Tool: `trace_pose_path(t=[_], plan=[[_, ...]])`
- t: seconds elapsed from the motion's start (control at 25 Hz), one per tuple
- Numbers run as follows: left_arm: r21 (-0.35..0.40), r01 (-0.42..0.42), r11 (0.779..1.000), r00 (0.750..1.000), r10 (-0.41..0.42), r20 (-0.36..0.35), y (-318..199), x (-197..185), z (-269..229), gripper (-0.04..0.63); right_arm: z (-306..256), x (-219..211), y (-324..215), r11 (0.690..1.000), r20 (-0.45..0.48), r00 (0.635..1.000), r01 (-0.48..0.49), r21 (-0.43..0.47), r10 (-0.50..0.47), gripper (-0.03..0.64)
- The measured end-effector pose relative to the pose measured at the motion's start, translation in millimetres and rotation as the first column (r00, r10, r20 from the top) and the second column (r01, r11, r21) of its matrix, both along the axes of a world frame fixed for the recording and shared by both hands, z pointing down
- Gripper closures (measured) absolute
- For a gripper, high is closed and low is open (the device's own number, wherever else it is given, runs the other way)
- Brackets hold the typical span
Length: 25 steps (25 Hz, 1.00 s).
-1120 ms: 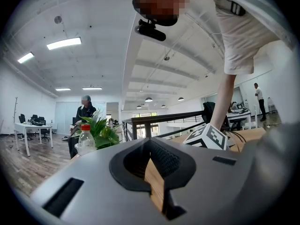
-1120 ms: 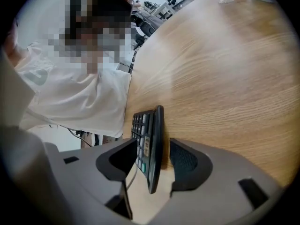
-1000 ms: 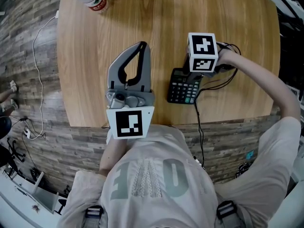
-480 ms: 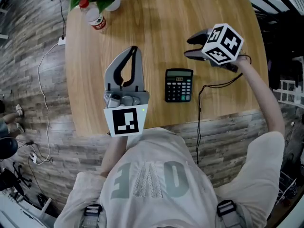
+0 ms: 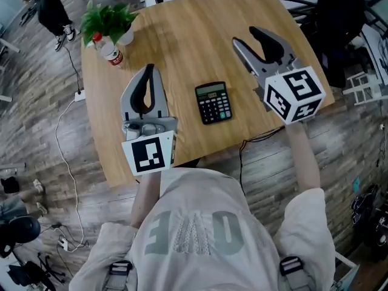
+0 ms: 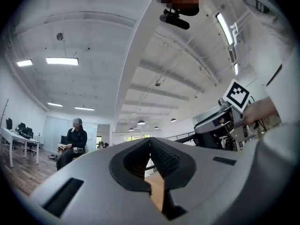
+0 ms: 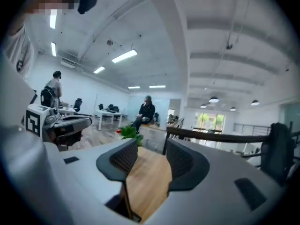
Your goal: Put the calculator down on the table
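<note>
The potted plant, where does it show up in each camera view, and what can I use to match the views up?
Head view: the potted plant is at upper left, on the table's far corner.
Left gripper view: not in it.
Right gripper view: left of centre, just above the jaw on the picture's left.
Shared landmark: the wooden table, seen as a wood strip between the jaws in the left and right gripper views.

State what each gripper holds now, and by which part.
Nothing is held. The left gripper is shut with nothing between its jaws, the right gripper is open and empty, and the calculator lies free on the table.
</note>
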<state>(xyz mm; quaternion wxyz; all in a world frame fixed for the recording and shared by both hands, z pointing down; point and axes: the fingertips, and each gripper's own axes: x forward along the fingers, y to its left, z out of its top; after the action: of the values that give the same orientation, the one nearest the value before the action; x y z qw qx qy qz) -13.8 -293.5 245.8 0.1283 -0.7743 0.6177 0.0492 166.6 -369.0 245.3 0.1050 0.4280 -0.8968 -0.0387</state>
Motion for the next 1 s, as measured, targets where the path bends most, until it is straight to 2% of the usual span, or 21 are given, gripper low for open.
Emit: trace_pose_path(t=[0.12,0.28,0.44,0.52,0.64,1.0], plan=[[0.048,-0.029,0.998,0.999,0.03,-0.015,14.2,7.0,-18.9,0.586,-27.9,11.0,44.1,0.976,0.056,0.991,-0.133,0.17,0.125,0.419],[0.091,-0.077,0.993,0.996,0.08,-0.031,36.6,21.8,-38.2,0.586,-41.1,20.1,97.4,0.912,0.175,0.951,-0.296,0.285,0.254,0.42],[0.116,-0.125,0.985,0.992,0.128,-0.015,58.3,39.4,-47.0,0.586,-34.8,16.4,135.8,0.869,0.252,0.914,-0.386,0.309,0.317,0.43],[0.122,-0.151,0.981,0.988,0.154,-0.02,65.6,44.4,-48.8,0.586,-30.4,12.7,149.7,0.852,0.281,0.898,-0.42,0.312,0.34,0.527],[0.13,-0.164,0.978,0.985,0.17,-0.036,70.8,45.6,-51.1,0.586,-24.7,10.0,161.7,0.826,0.283,0.877,-0.467,0.316,0.388,0.587],[0.135,-0.152,0.979,0.987,0.159,-0.04,72.3,44.5,-49.0,0.586,-11.1,2.3,168.8,0.825,0.237,0.872,-0.484,0.29,0.428,0.597]])
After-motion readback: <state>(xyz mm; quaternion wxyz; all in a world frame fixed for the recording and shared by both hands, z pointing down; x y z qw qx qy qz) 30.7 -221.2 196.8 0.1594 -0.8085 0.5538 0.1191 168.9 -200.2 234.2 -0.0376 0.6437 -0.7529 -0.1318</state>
